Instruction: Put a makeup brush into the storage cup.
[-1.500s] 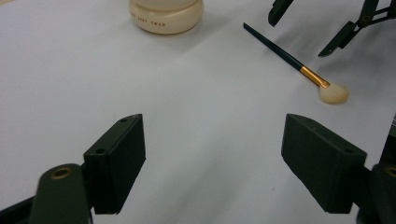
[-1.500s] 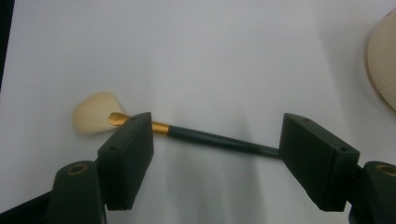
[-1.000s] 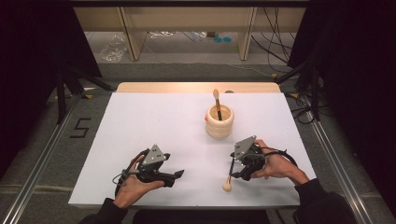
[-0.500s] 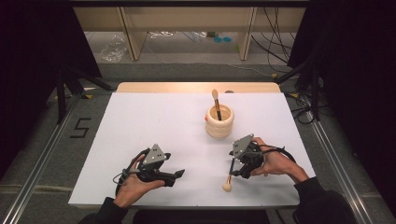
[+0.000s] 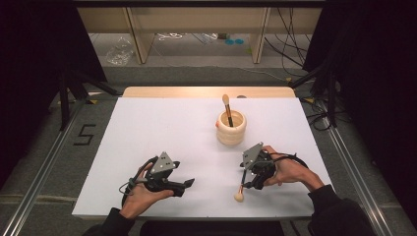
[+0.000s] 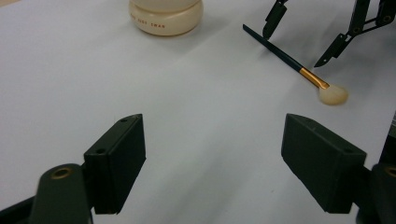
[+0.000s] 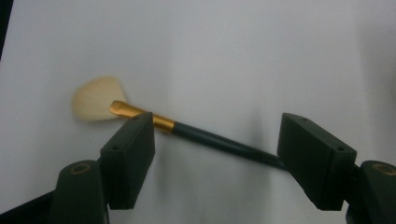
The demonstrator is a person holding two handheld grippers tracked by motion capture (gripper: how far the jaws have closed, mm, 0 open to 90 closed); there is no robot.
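A makeup brush (image 5: 240, 189) with a dark handle, gold ferrule and pale bristles lies flat on the white table (image 5: 162, 123), near its front edge. My right gripper (image 5: 247, 178) stands open just over it. In the right gripper view the brush (image 7: 205, 136) lies across the gap between the right gripper's (image 7: 217, 119) spread jaws, and neither pad presses on it. A cream ribbed cup (image 5: 231, 128) stands behind it, holding a second brush (image 5: 226, 104) upright. My left gripper (image 5: 186, 186) rests open at the front left, with nothing between its jaws (image 6: 212, 123).
In the left gripper view the cup (image 6: 166, 18) stands far ahead, and the brush (image 6: 289, 63) lies to the right under the other gripper's fingers (image 6: 275, 14). A wooden strip (image 5: 206, 92) borders the table's far edge. Dark stands and cables flank both sides.
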